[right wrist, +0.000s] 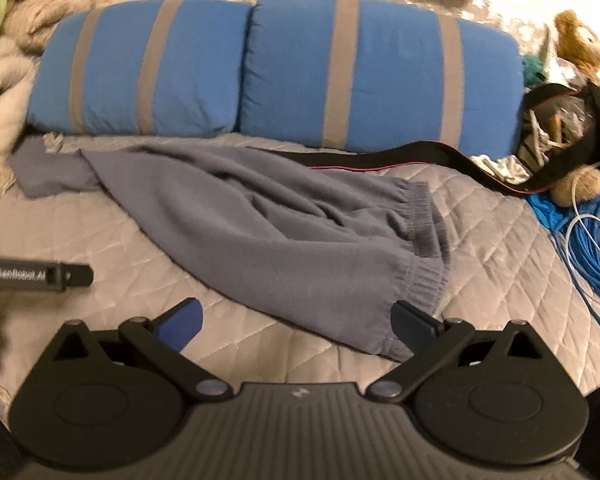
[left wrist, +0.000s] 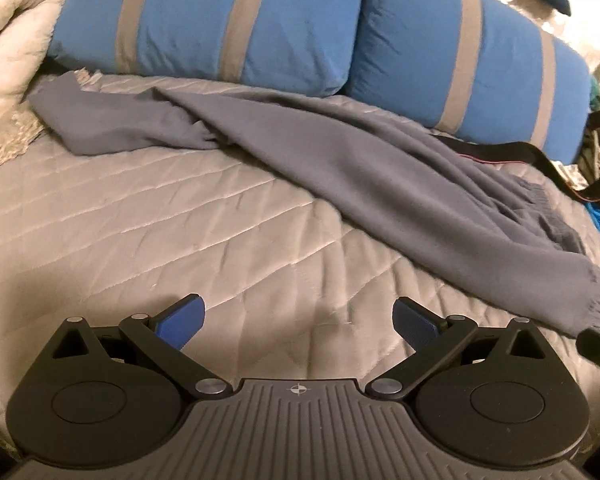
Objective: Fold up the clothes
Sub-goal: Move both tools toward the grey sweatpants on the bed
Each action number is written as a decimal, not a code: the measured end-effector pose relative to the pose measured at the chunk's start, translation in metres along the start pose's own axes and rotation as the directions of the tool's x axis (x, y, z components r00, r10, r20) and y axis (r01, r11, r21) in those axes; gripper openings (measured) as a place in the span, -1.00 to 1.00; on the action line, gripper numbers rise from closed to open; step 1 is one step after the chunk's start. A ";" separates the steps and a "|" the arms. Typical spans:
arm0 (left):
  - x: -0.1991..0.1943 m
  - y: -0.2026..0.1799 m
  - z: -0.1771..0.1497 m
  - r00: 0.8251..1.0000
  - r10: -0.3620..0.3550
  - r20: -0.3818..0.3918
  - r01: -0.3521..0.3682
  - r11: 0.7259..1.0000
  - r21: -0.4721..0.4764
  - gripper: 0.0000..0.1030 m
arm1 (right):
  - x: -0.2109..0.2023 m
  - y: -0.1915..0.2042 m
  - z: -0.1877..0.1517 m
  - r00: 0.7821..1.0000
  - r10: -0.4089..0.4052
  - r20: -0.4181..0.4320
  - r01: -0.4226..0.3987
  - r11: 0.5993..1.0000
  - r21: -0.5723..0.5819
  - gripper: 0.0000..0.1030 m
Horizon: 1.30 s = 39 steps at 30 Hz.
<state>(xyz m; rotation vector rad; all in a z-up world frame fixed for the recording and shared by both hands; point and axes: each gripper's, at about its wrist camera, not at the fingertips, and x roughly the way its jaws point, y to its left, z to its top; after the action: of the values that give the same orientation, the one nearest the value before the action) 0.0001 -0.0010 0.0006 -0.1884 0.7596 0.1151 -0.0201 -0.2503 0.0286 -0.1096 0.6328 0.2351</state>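
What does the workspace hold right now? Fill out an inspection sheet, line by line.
Surface: grey quilted bedspread, wrinkled.
Job's things: grey-blue sweatpants spread unfolded, elastic waistband toward the right.
Clutter: two blue striped pillows behind; teddy bear, black strap, cream blanket at the edges.
Grippers: left gripper open over bare quilt; right gripper open, waistband corner between its jaws, not pinched.
Cables: blue coil at the right.
Surroundings: nothing seen beyond the bed.
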 end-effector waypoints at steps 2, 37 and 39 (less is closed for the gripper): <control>-0.001 -0.003 0.000 1.000 -0.006 0.005 0.006 1.000 0.023 0.99 | 0.004 -0.004 0.000 1.000 -0.003 -0.023 0.003 1.000 0.022 1.00; 0.004 -0.068 0.026 0.994 -0.087 0.073 0.074 0.984 0.162 0.98 | -0.013 -0.043 -0.020 0.979 0.182 -0.094 -0.167 0.975 0.150 1.00; 0.002 -0.064 0.025 0.991 -0.097 0.094 0.079 0.982 0.171 0.98 | -0.012 -0.053 -0.021 0.975 0.204 -0.082 -0.186 0.964 0.189 1.00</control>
<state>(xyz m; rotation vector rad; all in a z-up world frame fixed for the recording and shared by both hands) 0.0290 -0.0586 0.0252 -0.0558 0.6545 -0.0233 -0.0279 -0.3078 0.0209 0.1172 0.7636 0.3633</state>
